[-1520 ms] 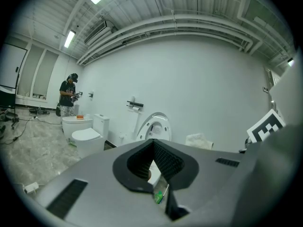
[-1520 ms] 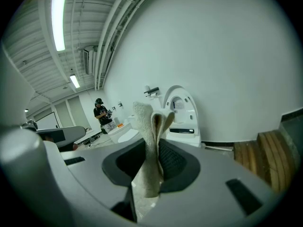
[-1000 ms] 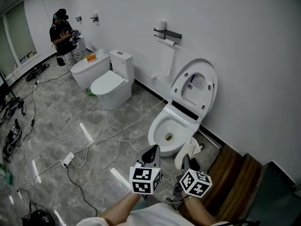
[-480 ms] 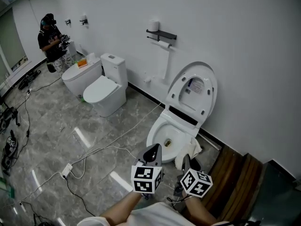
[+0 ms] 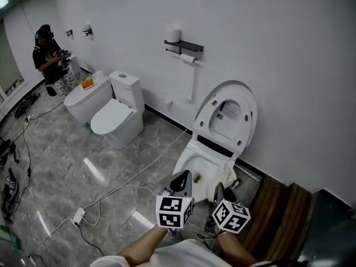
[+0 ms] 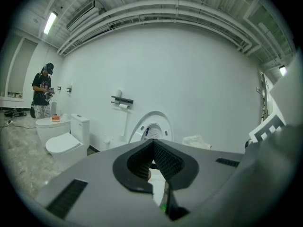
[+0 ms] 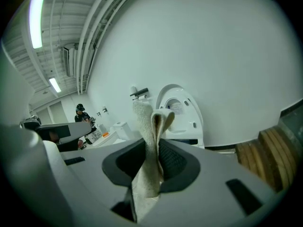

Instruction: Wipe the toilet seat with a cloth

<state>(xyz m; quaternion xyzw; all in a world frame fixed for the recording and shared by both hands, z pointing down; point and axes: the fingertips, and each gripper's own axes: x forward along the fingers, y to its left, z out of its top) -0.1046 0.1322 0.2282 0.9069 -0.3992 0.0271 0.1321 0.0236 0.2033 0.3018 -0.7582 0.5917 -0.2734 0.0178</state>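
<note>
Between the fingers of the right gripper [image 7: 152, 148] the cloth [image 7: 144, 119] is pinched at a fold, near the raised toilet seat [image 5: 248, 115]. It looks light, soft and floppy; a bunched fold should hold best. The left gripper [image 6: 152, 148] has its fingers pressed together on nothing.

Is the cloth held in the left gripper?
No, the cloth is pinched between the jaws of the right gripper, while the left gripper is shut on nothing.

Head view looks steeply down; both gripper views face the wall [image 5: 267, 49], all sharing the toilet [image 5: 222, 121]
</note>
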